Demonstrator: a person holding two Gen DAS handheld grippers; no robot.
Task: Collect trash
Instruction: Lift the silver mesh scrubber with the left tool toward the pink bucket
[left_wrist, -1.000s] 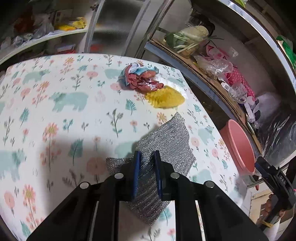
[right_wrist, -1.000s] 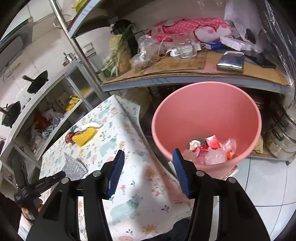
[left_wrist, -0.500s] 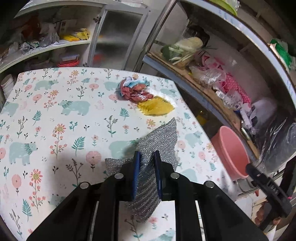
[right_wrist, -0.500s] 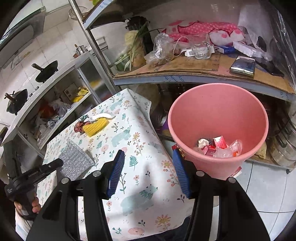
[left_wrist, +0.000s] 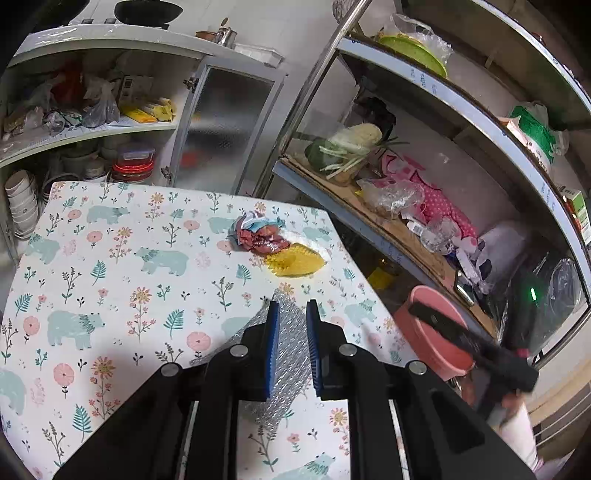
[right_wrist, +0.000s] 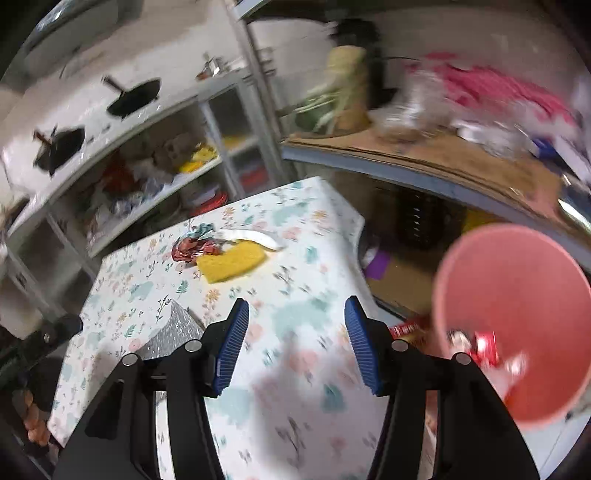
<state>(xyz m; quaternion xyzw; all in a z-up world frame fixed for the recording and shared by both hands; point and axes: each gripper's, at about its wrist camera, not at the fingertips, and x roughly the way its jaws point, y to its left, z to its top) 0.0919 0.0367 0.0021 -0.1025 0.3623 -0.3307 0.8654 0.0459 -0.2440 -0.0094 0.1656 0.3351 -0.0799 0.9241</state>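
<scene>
Left gripper (left_wrist: 290, 345) clamped on the silver scouring cloth (left_wrist: 286, 363), raised over the near part of the flowered table (left_wrist: 110, 280); right gripper (right_wrist: 295, 345) half open and empty, near the pink bin (right_wrist: 517, 295) at right; crumpled wrappers (left_wrist: 258, 236) and yellow sponge (left_wrist: 295, 261) lying far on the table.

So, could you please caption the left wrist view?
Left claw shut on silver pad above floral table.
</scene>
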